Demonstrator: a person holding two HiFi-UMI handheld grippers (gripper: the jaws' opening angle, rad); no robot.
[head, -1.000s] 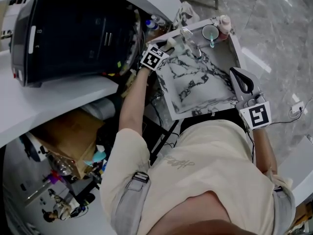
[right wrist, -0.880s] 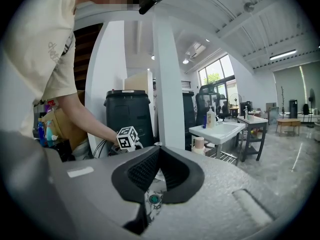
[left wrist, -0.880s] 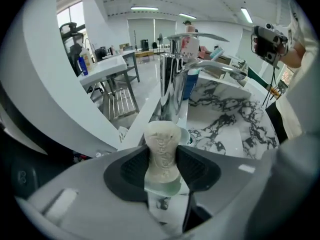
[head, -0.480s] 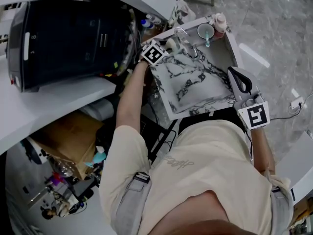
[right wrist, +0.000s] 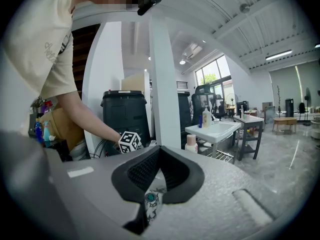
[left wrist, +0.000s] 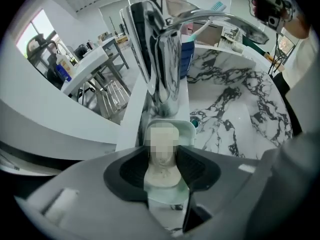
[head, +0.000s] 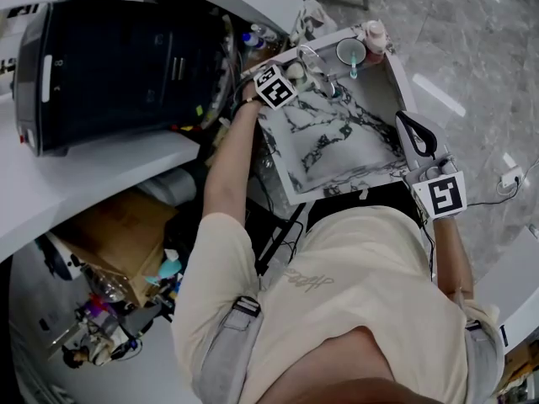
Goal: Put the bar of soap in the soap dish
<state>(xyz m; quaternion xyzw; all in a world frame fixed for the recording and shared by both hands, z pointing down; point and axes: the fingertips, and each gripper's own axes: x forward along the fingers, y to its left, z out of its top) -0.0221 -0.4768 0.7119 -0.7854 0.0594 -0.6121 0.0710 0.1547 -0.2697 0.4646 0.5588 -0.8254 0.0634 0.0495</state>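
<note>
Clamping a cream bar of soap [left wrist: 161, 170], seemingly over the pale-green soap dish [left wrist: 189, 130], our left gripper [left wrist: 161, 154] has edged forward; our right gripper [right wrist: 158, 155] is closed, empty.

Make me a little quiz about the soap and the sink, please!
1. True or false: the left gripper is squeezing the bar of soap.
2. Pick one. The soap is held over: A) the soap dish B) a towel C) a frying pan
3. Fill in the gap: the tall shiny ____ stands just behind the soap dish.

Key: 1 true; 2 A; 3 faucet
</note>
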